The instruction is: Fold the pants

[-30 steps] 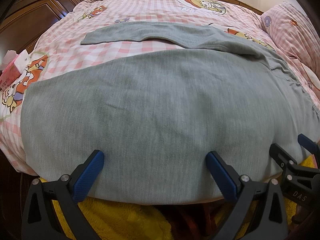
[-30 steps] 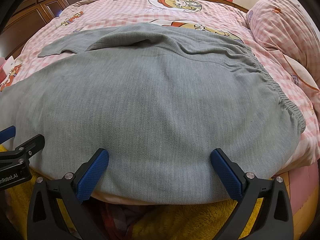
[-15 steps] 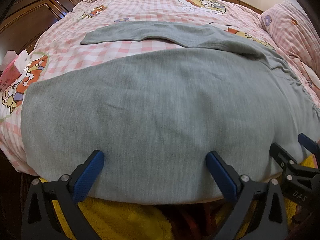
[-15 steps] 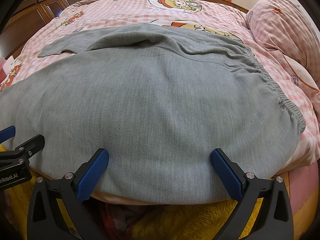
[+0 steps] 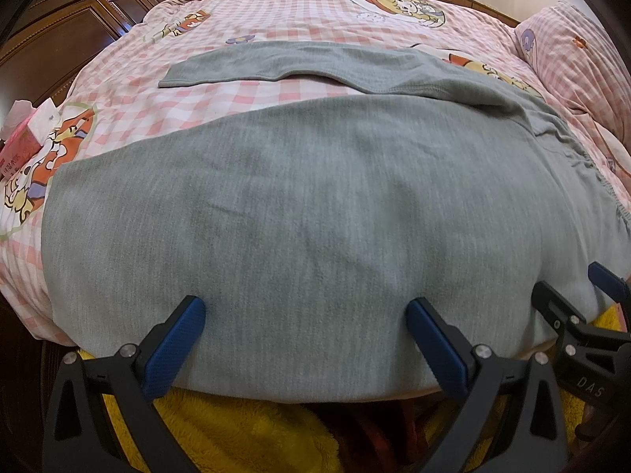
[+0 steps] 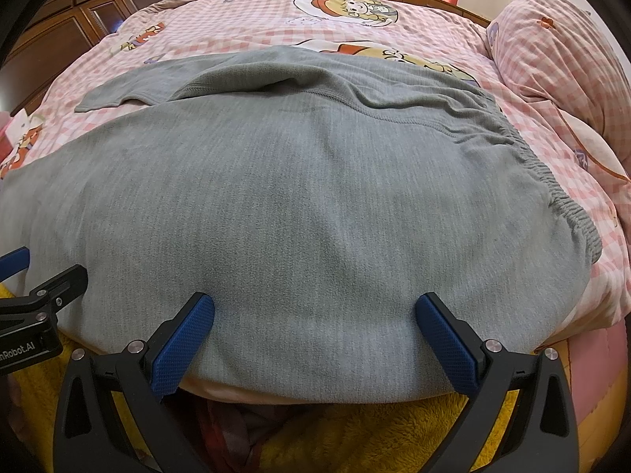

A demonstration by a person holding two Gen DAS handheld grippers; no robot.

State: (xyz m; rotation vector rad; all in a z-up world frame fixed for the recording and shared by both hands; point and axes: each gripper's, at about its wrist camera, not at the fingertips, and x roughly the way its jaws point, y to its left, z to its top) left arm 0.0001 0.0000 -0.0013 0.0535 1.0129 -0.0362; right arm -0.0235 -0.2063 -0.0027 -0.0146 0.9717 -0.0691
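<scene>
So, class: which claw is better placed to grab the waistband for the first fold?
Probably the right claw: the gathered waistband of the grey pants lies on its side. The left claw faces the leg.

The left hand-held gripper [image 5: 305, 329] is held low with its blue-padded fingers [image 5: 173, 349] spread wide apart, gripping nothing; the right hand-held gripper [image 6: 315, 329] sits just beside it, level, its fingers [image 6: 449, 349] equally wide and empty
</scene>
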